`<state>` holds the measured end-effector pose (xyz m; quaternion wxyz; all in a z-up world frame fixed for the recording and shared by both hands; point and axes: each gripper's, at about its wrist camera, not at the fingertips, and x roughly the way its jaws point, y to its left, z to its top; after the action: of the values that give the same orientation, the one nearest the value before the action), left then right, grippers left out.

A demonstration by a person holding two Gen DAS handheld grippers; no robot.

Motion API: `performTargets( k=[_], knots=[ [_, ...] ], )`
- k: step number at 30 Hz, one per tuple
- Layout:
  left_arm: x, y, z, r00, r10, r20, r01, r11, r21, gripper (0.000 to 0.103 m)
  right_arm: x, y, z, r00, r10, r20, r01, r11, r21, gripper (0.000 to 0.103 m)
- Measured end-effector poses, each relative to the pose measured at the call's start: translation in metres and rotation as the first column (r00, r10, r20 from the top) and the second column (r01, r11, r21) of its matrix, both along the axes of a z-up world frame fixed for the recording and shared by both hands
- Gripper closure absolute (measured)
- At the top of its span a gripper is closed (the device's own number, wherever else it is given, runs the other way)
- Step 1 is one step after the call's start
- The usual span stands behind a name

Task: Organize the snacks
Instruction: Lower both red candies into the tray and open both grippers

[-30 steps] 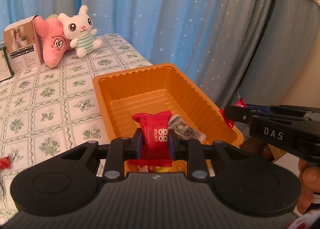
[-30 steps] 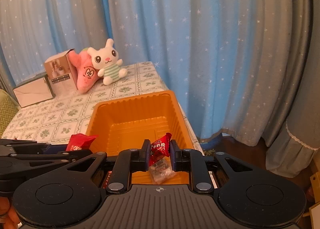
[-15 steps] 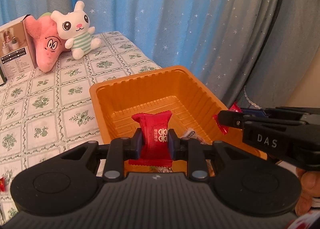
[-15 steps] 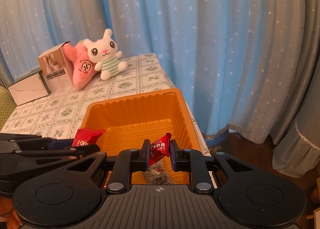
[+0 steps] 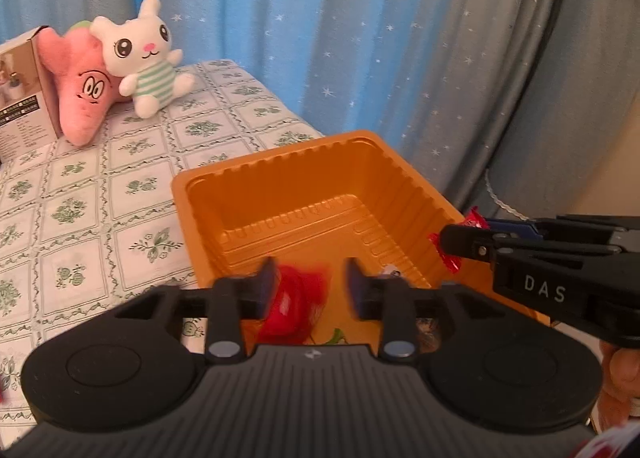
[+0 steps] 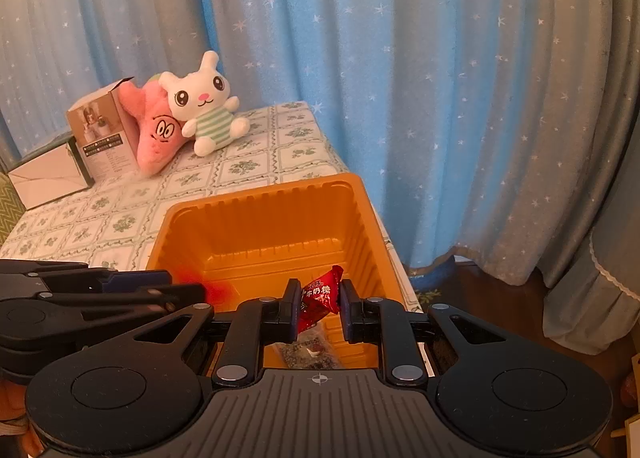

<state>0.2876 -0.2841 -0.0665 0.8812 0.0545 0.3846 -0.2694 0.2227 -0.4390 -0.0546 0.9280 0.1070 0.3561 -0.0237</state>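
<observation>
Progress looks to be midway. The deep orange plastic tray with ribbed walls [image 6: 260, 226] stands near the right edge of the bench covered in a white cloth with green flower squares [image 5: 80, 198], and it already holds some snacks: a clear wrapper with dark speckled pieces [image 6: 310, 350] lies on its floor at the 6 o'clock end, and a scrap of green-and-yellow wrapper [image 5: 334, 336] shows on the floor in the left view.

Two more are arriving. The left hand-held gripper [image 5: 308, 288] hangs over the tray's 6 o'clock end and its jaws are opening; the blurred red snack packet [image 5: 294, 306] sits between them with a gap on each side, apparently dropping into the tray. The right hand-held gripper [image 6: 319, 304] is clamped on a small red foil candy wrapper with white characters [image 6: 320, 294], held above the same end, at about 3 o'clock of the left one; I judge that piece has yet to be let go.

What remains seems small: one red scrap [image 5: 4, 382] shows at the 9 o'clock margin of the left view on the cloth, perhaps another snack to collect, though too little of it shows to be sure.

At 11 o'clock, well apart from the tray, stand a white plush rabbit in a green-striped shirt [image 5: 146, 54], a pink plush with cartoon eyes [image 5: 82, 86] and a printed cardboard box [image 6: 102, 138].
</observation>
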Motion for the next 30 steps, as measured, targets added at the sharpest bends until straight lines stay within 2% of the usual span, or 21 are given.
performTargets(
  k=[10, 18, 26, 28, 29, 30],
  knots=[
    [-0.011, 0.023, 0.006, 0.998, 0.042, 0.04, -0.042, 0.999, 0.016, 0.052, -0.002, 0.002, 0.002, 1.0, 0.003, -0.001, -0.003, 1.0, 0.002, 0.083],
    [-0.018, 0.054, 0.01, 0.994, 0.099, 0.034, -0.099, 0.995, -0.002, 0.052, 0.003, 0.012, 0.007, 1.0, 0.022, 0.012, -0.023, 1.0, 0.018, 0.083],
    [-0.025, 0.069, 0.005, 0.991, 0.131, 0.026, -0.131, 0.991, -0.003, 0.052, 0.016, 0.017, 0.007, 0.998, 0.054, 0.043, -0.058, 0.994, 0.095, 0.082],
    [-0.027, 0.072, 0.004, 0.99, 0.14, 0.026, -0.14, 0.99, -0.003, 0.052, 0.018, 0.017, 0.008, 0.997, 0.057, 0.048, -0.061, 0.993, 0.097, 0.073],
    [-0.028, 0.073, 0.003, 0.99, 0.141, 0.025, -0.141, 0.99, 0.0, 0.052, 0.017, 0.017, 0.009, 0.997, 0.051, 0.056, -0.056, 0.994, 0.09, 0.052],
    [-0.029, 0.073, 0.003, 0.99, 0.141, 0.024, -0.141, 0.99, 0.001, 0.052, 0.015, 0.016, 0.01, 0.997, 0.044, 0.065, -0.05, 0.995, 0.092, 0.042]
  ],
)
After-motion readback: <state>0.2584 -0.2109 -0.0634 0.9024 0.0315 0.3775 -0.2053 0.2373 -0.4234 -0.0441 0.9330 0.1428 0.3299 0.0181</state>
